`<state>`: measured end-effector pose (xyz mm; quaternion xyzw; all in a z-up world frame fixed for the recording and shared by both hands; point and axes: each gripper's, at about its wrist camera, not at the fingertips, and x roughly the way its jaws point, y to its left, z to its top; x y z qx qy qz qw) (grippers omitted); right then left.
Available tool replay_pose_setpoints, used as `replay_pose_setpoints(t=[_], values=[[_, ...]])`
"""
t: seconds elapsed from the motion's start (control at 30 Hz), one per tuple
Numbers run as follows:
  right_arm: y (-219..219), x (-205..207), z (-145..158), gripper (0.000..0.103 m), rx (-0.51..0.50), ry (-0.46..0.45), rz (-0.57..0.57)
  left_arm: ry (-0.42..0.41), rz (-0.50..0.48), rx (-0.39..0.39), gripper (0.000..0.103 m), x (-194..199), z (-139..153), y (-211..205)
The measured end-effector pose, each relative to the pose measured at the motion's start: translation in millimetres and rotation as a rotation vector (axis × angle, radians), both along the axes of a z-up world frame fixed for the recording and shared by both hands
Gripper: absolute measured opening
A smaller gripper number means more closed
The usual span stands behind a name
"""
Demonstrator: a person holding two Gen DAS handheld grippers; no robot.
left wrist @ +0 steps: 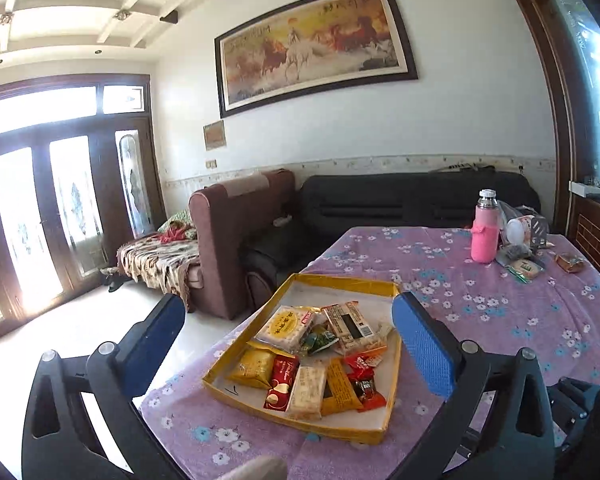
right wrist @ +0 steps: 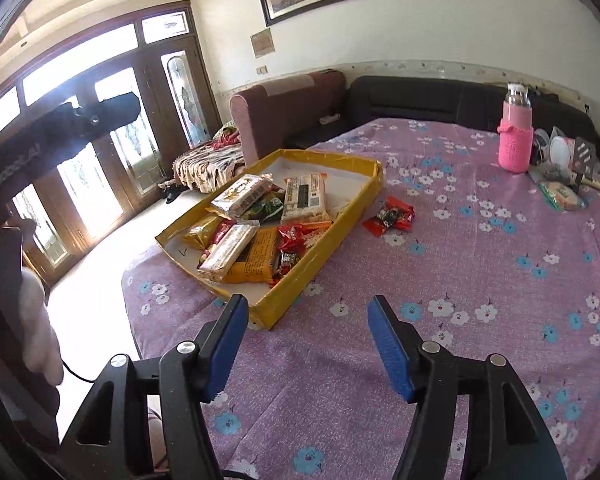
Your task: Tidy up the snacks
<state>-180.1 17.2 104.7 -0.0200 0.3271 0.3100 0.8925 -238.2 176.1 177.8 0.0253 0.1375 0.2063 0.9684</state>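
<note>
Snack tray: a shallow yellow cardboard tray (left wrist: 342, 282) (right wrist: 364, 190) with a white floor lies near the left edge of the surface (left wrist: 500, 320) (right wrist: 460, 280), heaped with wrapped snacks at its near end, its far end bare.
Snacks in tray: a round-printed cracker pack (left wrist: 286, 328), a clear bar pack with a dark label (left wrist: 350, 326) (right wrist: 305, 196), a green packet (left wrist: 320, 339) (right wrist: 266, 209), yellow, red and pale wrappers overlapping one another.
Loose snack: red wrapped sweets (right wrist: 390, 216) lie on the cloth just right of the tray, outside it.
Left gripper (left wrist: 288, 344): held above the tray, pointing slightly down; fingers (left wrist: 424, 350) spread very wide, nothing between them.
Right gripper (right wrist: 306, 346): angled down over the cloth by the tray's near corner; fingers (right wrist: 390, 350) moderately apart, empty.
Surface: covered by a purple floral cloth.
Far corner: a pink sleeved bottle (left wrist: 485, 228) (right wrist: 515, 136) stands upright beside more packets.
Beyond: sofas and glass doors.
</note>
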Motion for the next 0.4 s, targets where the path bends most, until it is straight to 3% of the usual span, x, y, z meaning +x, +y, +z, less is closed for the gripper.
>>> replay_pose_setpoints(t=[0.13, 0.4], values=[[3.0, -7.8, 1.0, 0.066, 0.002, -0.014, 0.011, 0.093, -0.077, -0.073, 0.103, 9.1, -10.1, 2.3], [-4.2, -17.0, -2.2, 0.071, -0.037, -0.029, -0.028, 0.173, -0.147, -0.167, 0.103, 22.9, -27.9, -6.3]])
